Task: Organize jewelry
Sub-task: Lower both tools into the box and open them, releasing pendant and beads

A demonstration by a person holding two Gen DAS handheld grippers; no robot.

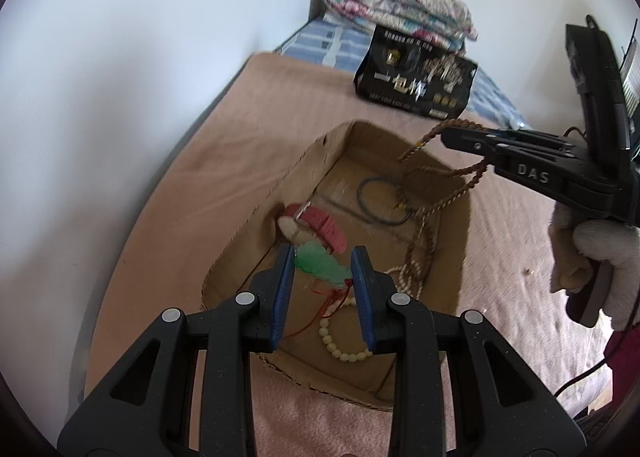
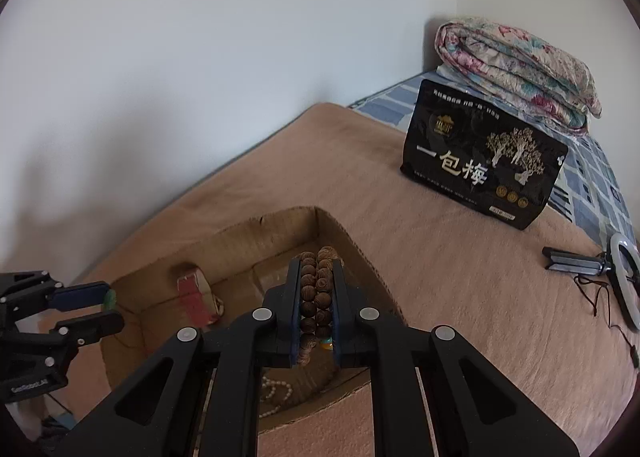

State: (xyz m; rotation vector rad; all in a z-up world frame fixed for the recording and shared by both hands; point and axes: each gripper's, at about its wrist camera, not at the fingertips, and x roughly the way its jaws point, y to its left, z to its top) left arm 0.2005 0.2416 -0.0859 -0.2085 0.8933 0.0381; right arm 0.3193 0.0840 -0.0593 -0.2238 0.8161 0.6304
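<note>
Between the blue pads of the left gripper [image 1: 323, 289] sits a green jade-like pendant [image 1: 320, 263] with red cord trailing below it; the jaws are pinched on it, above the near end of the cardboard box [image 1: 288, 173]. The right gripper [image 2: 316, 305] is clamped on a doubled string of brown wooden beads [image 2: 316, 289], whose long loop hangs from the jaws down into the same box, as the left wrist view shows.

Already lying on the box floor: a red-and-cream thread bundle [image 1: 316, 227], a dark thin bangle [image 1: 382, 201] and a white pearl-like strand [image 1: 348, 353]. These appear to be placed.

Judgement: the task is well advanced. Both held items are positioned over the box but not yet released; setting them down and letting go remains. No other loose jewelry is visible on the pink blanket [image 2: 440, 277]. A black snack pouch [image 2: 480, 165] and folded floral quilt [image 2: 516, 69] stand well apart at the far end.
</note>
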